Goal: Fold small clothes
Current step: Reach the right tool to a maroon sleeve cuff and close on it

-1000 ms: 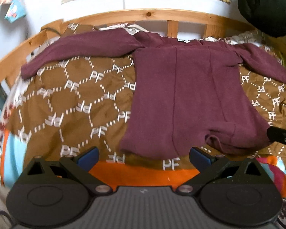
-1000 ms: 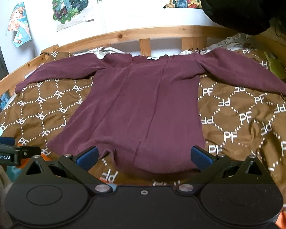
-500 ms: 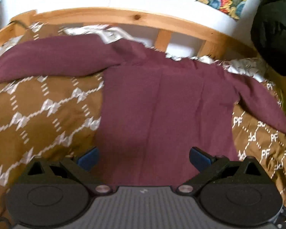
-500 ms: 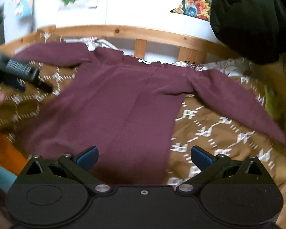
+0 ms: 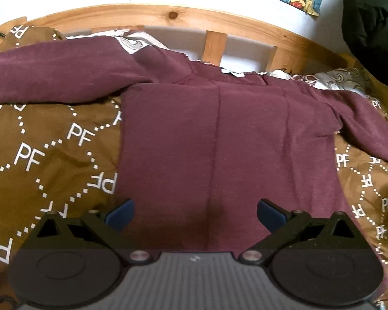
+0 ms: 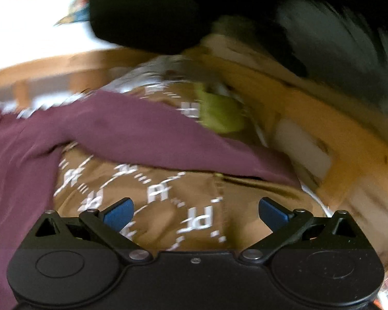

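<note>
**Ana:** Left wrist view first: the maroon top (image 5: 219, 142) lies flat on the bed, body straight ahead of the left gripper (image 5: 195, 213), collar toward the wooden headboard (image 5: 168, 16), hem nearest the camera. Its long axis runs away from the jaws, and the two sleeves go out sideways across it.

**Ben:** And those jaws?

**Ana:** Spread wide, blue pads apart, nothing between them. They hover over the lower middle of the body; I cannot tell whether they touch the cloth.

**Ben:** What about the right side?

**Ana:** The right wrist view is blurred. The right gripper (image 6: 195, 213) also has its jaws spread and empty, over the brown bedspread (image 6: 168, 206). The right sleeve (image 6: 147, 134) crosses the frame ahead of it, slanting from the body at left to its cuff at lower right.

**Ben:** So the right hand is nearer that sleeve?

**Ana:** I judge so. The sleeve lies crosswise ahead of the jaws, so a pinch near the cuff and a carry inward over the body looks like the natural first fold. The left sleeve (image 5: 59, 77) lies up and left of the left gripper.

**Ben:** The surface?

**Ana:** A soft, slightly rumpled spread printed with "PF"; cloth may drag on it. Something dark and bulky (image 6: 155, 10) sits beyond the headboard at the right.
</note>
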Demonstrator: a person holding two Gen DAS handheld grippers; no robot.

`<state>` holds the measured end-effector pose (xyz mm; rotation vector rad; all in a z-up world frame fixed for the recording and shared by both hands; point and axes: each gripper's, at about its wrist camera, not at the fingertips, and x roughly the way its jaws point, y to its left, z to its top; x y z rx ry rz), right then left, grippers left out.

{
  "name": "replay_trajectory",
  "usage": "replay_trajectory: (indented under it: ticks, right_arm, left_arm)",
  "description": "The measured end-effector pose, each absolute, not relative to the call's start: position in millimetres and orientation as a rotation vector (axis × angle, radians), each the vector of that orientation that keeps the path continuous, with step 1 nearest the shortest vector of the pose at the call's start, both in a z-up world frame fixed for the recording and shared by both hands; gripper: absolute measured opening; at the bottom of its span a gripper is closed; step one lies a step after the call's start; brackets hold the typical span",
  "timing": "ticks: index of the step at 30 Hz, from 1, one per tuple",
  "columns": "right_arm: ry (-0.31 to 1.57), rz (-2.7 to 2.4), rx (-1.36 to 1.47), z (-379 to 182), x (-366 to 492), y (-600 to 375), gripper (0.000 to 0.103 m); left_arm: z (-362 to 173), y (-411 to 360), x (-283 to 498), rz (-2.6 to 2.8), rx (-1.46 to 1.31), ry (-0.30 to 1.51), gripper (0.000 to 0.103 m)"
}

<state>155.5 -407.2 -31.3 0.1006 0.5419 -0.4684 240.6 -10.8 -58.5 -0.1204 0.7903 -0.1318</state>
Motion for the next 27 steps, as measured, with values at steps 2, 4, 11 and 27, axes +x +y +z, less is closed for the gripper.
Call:
replay_trajectory:
  ticks: [2, 4, 11, 27]
  right_arm:
    - [0.502, -0.489, 0.179, -35, 156, -425, 0.101]
    - [0.477, -0.506, 0.244, -38, 163, -444, 0.101]
    - [0.448, -0.587, 0.31, -36, 184, -478, 0.099]
    - [0.416, -0.913, 0.691, -57, 204, -531, 0.042]
  left_arm:
    - [-64, -9, 243, -0.138, -0.123, 0.786, 0.102]
    - [-70, -9, 245, -0.148, -0.123, 0.791, 0.102]
    - [-91, -14, 245, -0.176, -0.129, 0.785, 0.102]
    - [-101, -28, 239, -0.233, -0.05, 0.764, 0.102]
